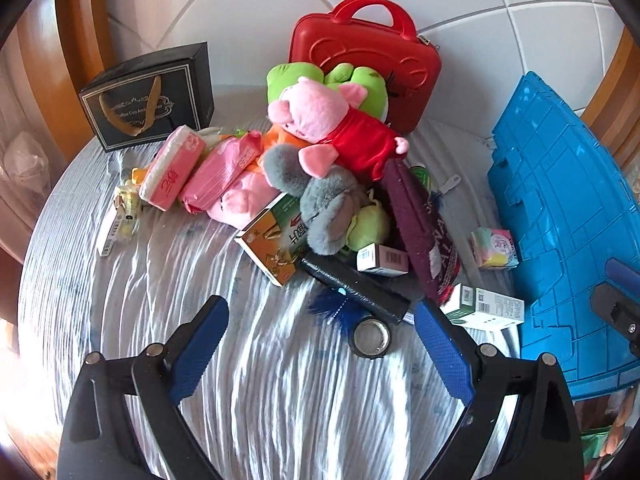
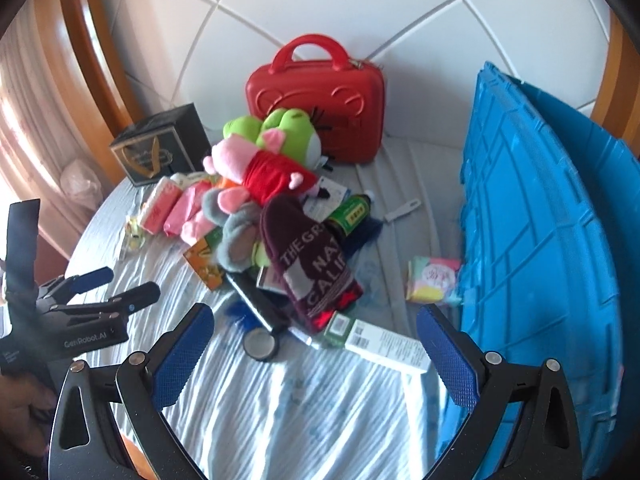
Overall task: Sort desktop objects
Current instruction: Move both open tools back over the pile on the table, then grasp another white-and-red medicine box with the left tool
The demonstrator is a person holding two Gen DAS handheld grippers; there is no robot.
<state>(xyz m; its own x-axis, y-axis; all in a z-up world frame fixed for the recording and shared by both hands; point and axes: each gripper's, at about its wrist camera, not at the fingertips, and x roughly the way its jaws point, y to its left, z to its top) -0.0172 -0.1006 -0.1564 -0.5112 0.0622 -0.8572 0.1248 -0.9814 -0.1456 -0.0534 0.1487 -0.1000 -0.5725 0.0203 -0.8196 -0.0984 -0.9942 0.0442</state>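
White crinkly cloth (image 1: 256, 380) holds a messy toy pile (image 1: 320, 152), so both wide-open, empty grippers, left gripper (image 1: 320, 344) and right gripper (image 2: 316, 356), should probably pick one loose thing from the edge first.

A red case (image 1: 364, 56) stands behind a green frog toy (image 1: 356, 80), a pink pig toy (image 1: 320, 116) in a red shirt, and a grey plush mouse (image 1: 324, 200). The sock (image 2: 308, 256) is dark maroon with pale lettering, the gift box (image 1: 152, 96) black with white border lines and a gold ribbon, and the two tissue packs (image 1: 200, 168) pink. The crate (image 2: 532, 240) is bright blue with a ribbed grid, the cloth (image 1: 260, 380) pale blue-white with fine stripes, and each hand-held gripper (image 1: 320, 344) (image 2: 316, 360) black with textured blue pads.
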